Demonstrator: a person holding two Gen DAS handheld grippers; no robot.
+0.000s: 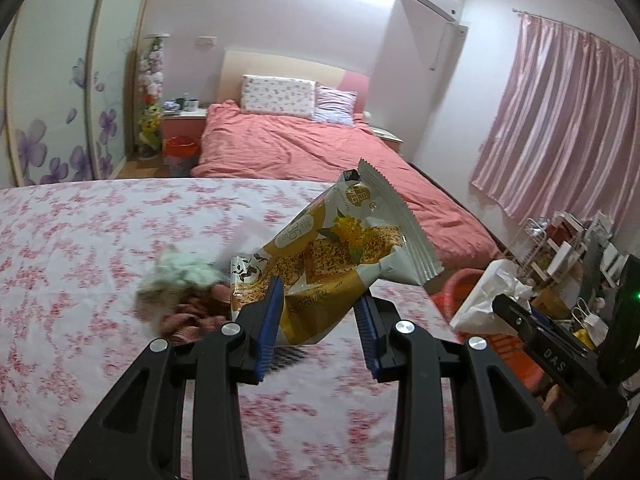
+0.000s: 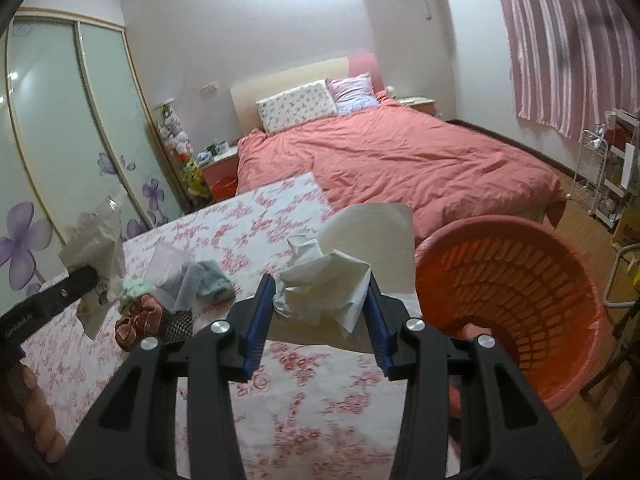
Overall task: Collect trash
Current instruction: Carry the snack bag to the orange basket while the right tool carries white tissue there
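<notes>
Writing first: snack wrapper [image 1: 320, 256] shows a large "36" in a white circle plus yellow flower art and small script too tiny to read; "DAS" is printed on the black body of the right gripper [image 1: 556, 354] seen at the right edge of the left wrist view, and "GenRobot.AI" runs along the left gripper [image 2: 24, 322] at the left edge of the right wrist view. Left gripper [image 1: 318, 308] has its blue ribbed pads narrowed onto the lower part of that glossy yellow-and-silver foil wrapper, which sticks up tilted with its serrated seal edge toward the bed [image 1: 300, 140]. Right gripper [image 2: 322, 300] pinches a crumpled white paper wad [image 2: 320, 292], with a flat white sheet part rising behind it. Both loads hang above the table [image 1: 80, 240], covered in white cloth with pink floral print. Still on the cloth: a pale green crumpled rag [image 2: 212, 280], a dark red striped fabric lump [image 2: 138, 320], and a clear plastic bag [image 2: 176, 272], clustered together. Orange-red plastic basket [image 2: 520, 312] with a slotted lattice wall sits just right of the paper wad, beside the table edge. Behind: pink bedspread, floral pillow [image 1: 276, 94], pink pleated curtain [image 1: 560, 120], wardrobe doors [image 2: 60, 140] with purple flower decals.
</notes>
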